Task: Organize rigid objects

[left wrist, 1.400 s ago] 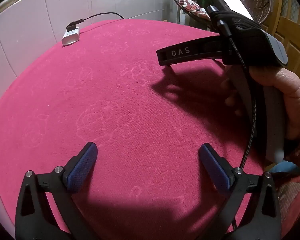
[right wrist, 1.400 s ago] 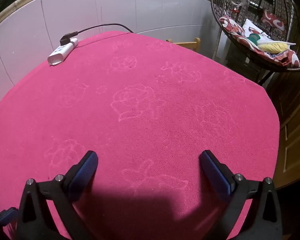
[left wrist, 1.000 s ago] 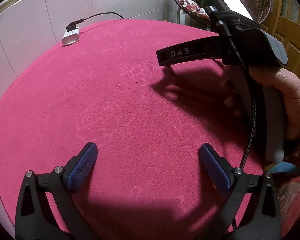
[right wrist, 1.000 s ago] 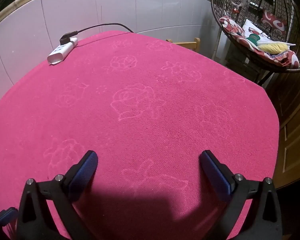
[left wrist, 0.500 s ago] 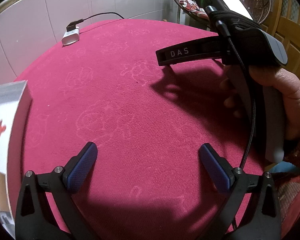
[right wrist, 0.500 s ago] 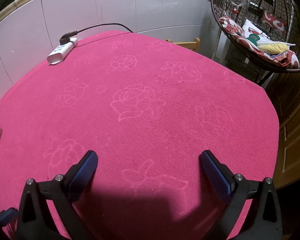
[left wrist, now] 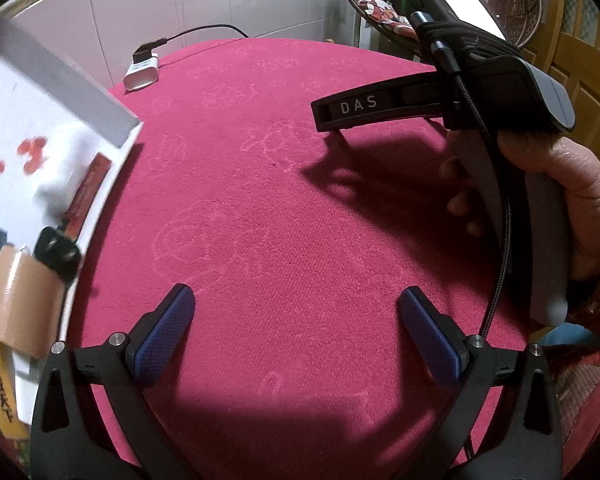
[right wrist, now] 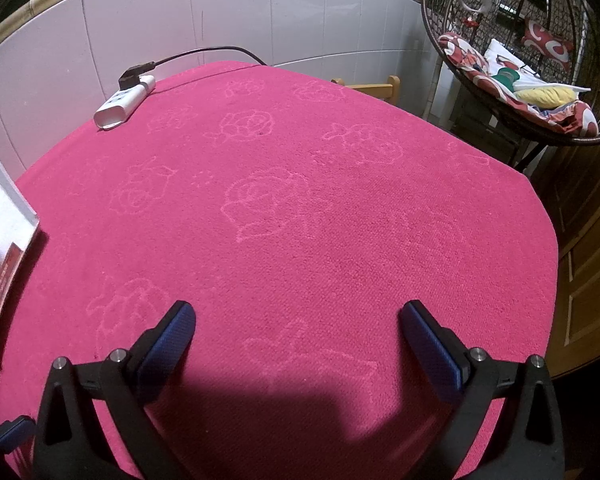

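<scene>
A white tray [left wrist: 80, 92], blurred by motion, hangs tilted over the left edge of the pink tablecloth [left wrist: 280, 208]. In it I make out a tan tape roll [left wrist: 18, 296], a black plug [left wrist: 58, 258], a red strip [left wrist: 86, 190] and a yellow packet [left wrist: 0, 392]. My left gripper [left wrist: 296, 320] is open over bare cloth, just right of the tray. My right gripper [right wrist: 298, 338] is open too, nothing between its pads; the tray's corner [right wrist: 4, 200] shows at its far left. A hand [left wrist: 560, 200] holds the right gripper, whose black finger [left wrist: 360, 106] is marked DAS.
A white power strip [right wrist: 124, 102] with a black cable lies at the table's back left by the tiled wall [right wrist: 220, 12]. A wooden stool [right wrist: 376, 88] and a hanging wicker chair [right wrist: 520, 60] stand beyond the far edge. A wooden door [left wrist: 580, 68] is to the right.
The white tray came in from the left edge and has moved further over the table, now filling the left side of the left wrist view. Both grippers stayed still and open.
</scene>
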`<state>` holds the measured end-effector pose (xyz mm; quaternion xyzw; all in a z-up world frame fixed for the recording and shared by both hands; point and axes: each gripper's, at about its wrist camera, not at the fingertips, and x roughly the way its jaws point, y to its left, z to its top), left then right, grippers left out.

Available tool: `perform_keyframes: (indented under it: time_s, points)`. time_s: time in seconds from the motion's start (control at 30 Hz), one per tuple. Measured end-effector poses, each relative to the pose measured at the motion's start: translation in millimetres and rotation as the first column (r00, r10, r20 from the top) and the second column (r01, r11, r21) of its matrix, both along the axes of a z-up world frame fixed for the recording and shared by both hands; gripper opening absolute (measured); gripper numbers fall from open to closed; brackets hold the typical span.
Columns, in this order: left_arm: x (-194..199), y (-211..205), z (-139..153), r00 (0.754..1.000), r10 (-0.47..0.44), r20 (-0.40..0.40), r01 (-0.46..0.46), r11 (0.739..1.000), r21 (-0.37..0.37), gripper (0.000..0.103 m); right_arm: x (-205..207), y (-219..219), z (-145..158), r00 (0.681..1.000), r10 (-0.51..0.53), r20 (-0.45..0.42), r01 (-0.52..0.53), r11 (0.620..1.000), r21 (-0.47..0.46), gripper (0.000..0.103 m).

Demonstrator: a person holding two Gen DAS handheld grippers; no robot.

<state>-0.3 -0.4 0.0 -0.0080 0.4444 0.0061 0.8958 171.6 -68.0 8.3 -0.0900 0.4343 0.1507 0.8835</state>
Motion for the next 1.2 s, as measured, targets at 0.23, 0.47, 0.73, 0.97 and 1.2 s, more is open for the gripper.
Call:
perform_keyframes:
  time_s: [0.23, 0.47, 0.73, 0.97, 1.2]
  points:
    - [-1.0, -0.1, -1.2, 1.0, 0.0, -0.001, 0.0, 1.0, 0.0, 0.103, 0.0, 0.1, 0.1, 1.0, 0.0, 0.0, 0.0, 1.0, 0.0, 0.103]
    - [-1.4, -1.7, -1.7, 1.0, 0.0, -0.001, 0.0, 1.0, 0.001, 0.103, -0.1, -0.4, 0.3, 1.0, 0.0, 0.001, 0.0, 1.0, 0.0, 0.103]
    - [1.2, 1.4, -1.5, 1.0, 0.0, -0.001, 0.0, 1.0, -0.001, 0.103, -0.3, -0.8, 0.3, 1.0, 0.0, 0.001, 0.0, 1.0, 0.0, 0.103]
    - [-1.8, 0.0, -1.0, 1.0, 0.001, 0.0, -0.001, 1.0, 0.0, 0.103, -0.2, -0.7, 0.1, 1.0, -0.001, 0.001, 0.001, 1.0, 0.0, 0.103]
    - [-2.4, -0.2, -0.7, 1.0, 0.0, 0.0, 0.0, 1.0, 0.0, 0.103, -0.3, -0.4, 0.5, 1.0, -0.001, 0.001, 0.001, 1.0, -0.001, 0.103]
